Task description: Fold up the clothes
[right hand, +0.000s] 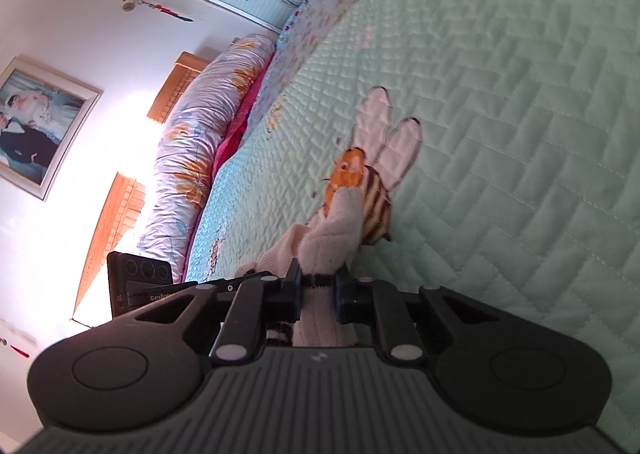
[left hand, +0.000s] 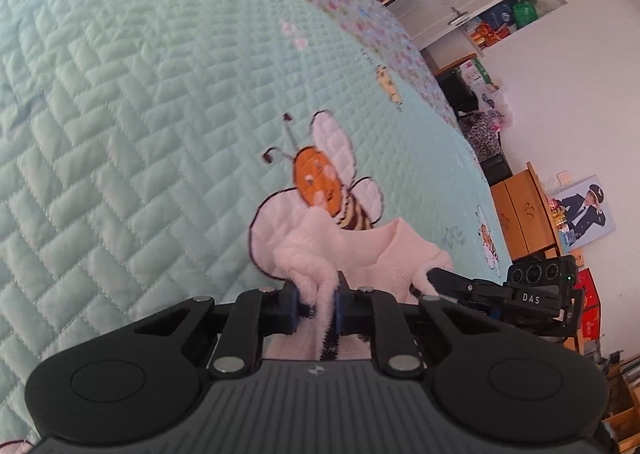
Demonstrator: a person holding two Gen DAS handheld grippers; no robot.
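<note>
Left claw (left hand: 318,304) on pink garment (left hand: 396,254); rolled duvet (right hand: 204,126) only rightward.

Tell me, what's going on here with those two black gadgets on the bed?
A person is folding clothes with two handheld grippers. The left gripper and the right gripper each have their jaws shut on part of a fluffy pink garment with black trim. It lies over a bee picture on the mint quilted bedspread. No fold is visible yet.

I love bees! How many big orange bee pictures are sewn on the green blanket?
1 big orange-faced bee picture, beside the fluffy pink garment on the mint-green quilted blanket. Smaller, fainter bees sit near its edge, and the garment may hide more.
</note>
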